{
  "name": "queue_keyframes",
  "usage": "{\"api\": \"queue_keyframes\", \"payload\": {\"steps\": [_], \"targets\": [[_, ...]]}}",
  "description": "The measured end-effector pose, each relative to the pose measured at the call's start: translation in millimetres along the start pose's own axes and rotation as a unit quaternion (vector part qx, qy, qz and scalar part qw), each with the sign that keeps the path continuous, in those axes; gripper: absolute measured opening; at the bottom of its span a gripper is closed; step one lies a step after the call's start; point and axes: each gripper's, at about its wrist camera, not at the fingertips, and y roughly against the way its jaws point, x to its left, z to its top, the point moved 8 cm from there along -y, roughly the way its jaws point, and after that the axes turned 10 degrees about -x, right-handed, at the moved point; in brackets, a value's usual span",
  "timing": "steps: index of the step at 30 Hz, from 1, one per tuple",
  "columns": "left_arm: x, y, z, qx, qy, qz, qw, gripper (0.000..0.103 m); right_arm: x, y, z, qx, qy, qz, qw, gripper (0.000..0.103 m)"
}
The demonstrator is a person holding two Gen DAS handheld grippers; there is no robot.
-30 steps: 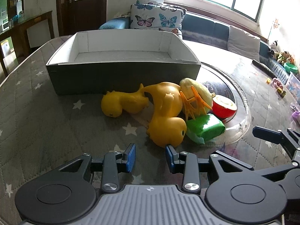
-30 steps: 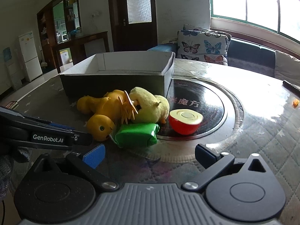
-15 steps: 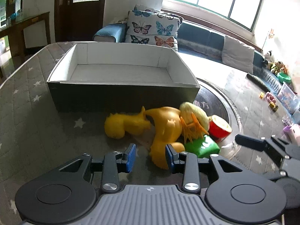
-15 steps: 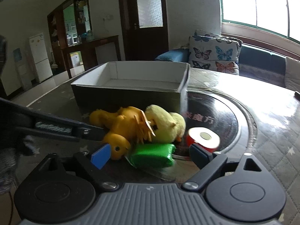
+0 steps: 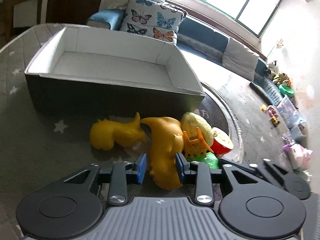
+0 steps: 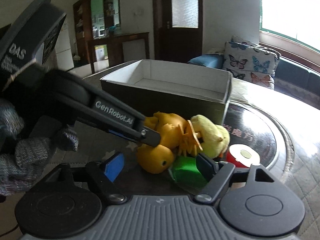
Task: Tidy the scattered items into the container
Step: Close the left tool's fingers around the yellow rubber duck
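Note:
An open box, dark outside and white inside, stands on the star-patterned table with nothing in it. A pile lies in front of it: a small yellow duck, a bigger orange duck, a yellow plush, an orange hair claw, a red-and-white round piece and a green packet. My left gripper straddles the orange duck, with a thin gap at its left pad. My right gripper is closing, still wide around the orange duck's head and the green packet.
A round glass turntable lies under the right side of the pile. A gloved hand holds the left gripper close on the left. Behind the table is a sofa with butterfly pillows. Toys and bins sit at far right.
Both grippers have come forward and tipped down onto the pile. The orange duck now lies between the left jaws. The right jaws have narrowed around the duck's head and the green packet.

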Motion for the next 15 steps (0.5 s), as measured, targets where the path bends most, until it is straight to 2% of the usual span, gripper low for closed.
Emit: {"api": "queue_keyframes", "payload": {"steps": [3,4,7,12,14,15], "targets": [[-1.8,0.8,-2.0,0.01,0.009,-0.014,0.9998,0.032,7.4,-9.3,-2.2,0.006,0.017,0.001,1.0,0.073],[-2.2,1.3,-2.3,0.01,0.007,-0.014,0.9998,0.032,9.5,-11.8,-3.0,0.007,0.022,0.002,1.0,0.068],[-2.4,2.6,-3.1,0.011,0.004,-0.018,0.9998,0.032,16.6,-18.5,-4.5,0.011,0.031,0.007,0.999,0.06],[-0.8,5.0,-1.8,0.01,0.003,-0.018,0.9998,0.031,21.3,-28.0,-6.9,0.015,0.038,0.001,0.999,0.057],[1.6,7.4,0.6,0.005,0.001,-0.013,0.9999,0.03,22.2,-29.8,-7.1,0.015,0.039,0.0,0.999,0.05],[3.5,7.8,2.7,0.002,0.002,-0.009,1.0,0.03,21.9,-30.4,-6.5,0.016,0.034,0.001,0.999,0.05]]}}
